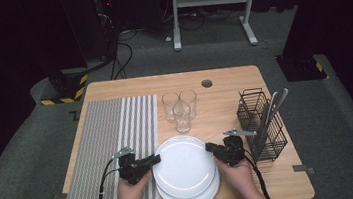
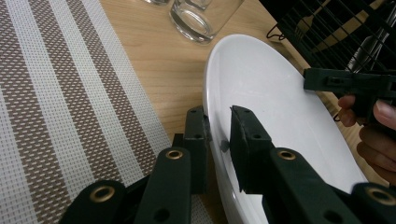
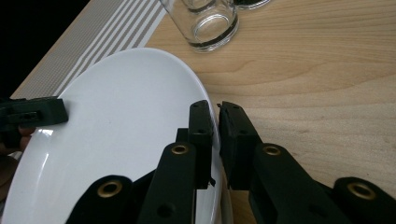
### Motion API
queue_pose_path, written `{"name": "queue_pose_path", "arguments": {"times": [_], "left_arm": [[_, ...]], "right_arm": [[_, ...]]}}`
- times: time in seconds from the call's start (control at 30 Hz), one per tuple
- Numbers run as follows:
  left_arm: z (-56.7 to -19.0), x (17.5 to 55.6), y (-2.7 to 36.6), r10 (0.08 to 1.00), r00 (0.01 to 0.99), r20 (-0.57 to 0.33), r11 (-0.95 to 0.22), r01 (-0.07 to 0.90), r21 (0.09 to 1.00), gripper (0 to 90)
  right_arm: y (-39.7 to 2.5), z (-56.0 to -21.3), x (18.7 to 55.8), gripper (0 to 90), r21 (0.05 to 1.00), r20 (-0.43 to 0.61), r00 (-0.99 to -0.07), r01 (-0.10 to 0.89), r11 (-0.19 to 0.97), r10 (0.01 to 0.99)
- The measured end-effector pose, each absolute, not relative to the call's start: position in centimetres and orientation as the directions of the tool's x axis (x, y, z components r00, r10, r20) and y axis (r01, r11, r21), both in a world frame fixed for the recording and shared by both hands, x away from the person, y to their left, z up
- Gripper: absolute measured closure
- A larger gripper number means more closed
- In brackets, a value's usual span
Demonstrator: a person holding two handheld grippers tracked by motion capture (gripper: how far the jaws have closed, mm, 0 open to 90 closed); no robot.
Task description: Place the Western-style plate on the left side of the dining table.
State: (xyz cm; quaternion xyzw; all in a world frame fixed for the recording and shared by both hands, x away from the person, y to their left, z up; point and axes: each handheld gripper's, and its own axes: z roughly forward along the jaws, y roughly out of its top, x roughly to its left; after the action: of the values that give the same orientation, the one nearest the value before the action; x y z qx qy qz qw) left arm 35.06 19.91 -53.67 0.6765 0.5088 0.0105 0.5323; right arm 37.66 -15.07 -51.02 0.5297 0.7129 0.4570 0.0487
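Pinching opposite rims of the top plate [image 1: 184, 165]: left gripper [image 2: 219, 140] clamping the near-left edge, right gripper [image 3: 215, 135] closing on the right edge, balancing the load for a level lift. Sitting on a second plate [image 1: 191, 197] at the table's [image 1: 225, 99] front middle. Crowding in: glasses [image 1: 180, 108] just behind, cutlery basket [image 1: 263, 125] near on the right, striped mat [image 1: 109, 147] offering open room on the left.
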Motion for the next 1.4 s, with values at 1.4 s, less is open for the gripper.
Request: {"name": "queue_pose_path", "arguments": {"times": [1.4], "left_arm": [[-52.8,33.8,20.2,0.746,0.477,-0.465,0.083,0.627,0.775,65.7]], "right_arm": [[-14.5,-52.0,34.3,71.8,0.753,0.270,-0.487,0.644,0.133,0.831]]}}
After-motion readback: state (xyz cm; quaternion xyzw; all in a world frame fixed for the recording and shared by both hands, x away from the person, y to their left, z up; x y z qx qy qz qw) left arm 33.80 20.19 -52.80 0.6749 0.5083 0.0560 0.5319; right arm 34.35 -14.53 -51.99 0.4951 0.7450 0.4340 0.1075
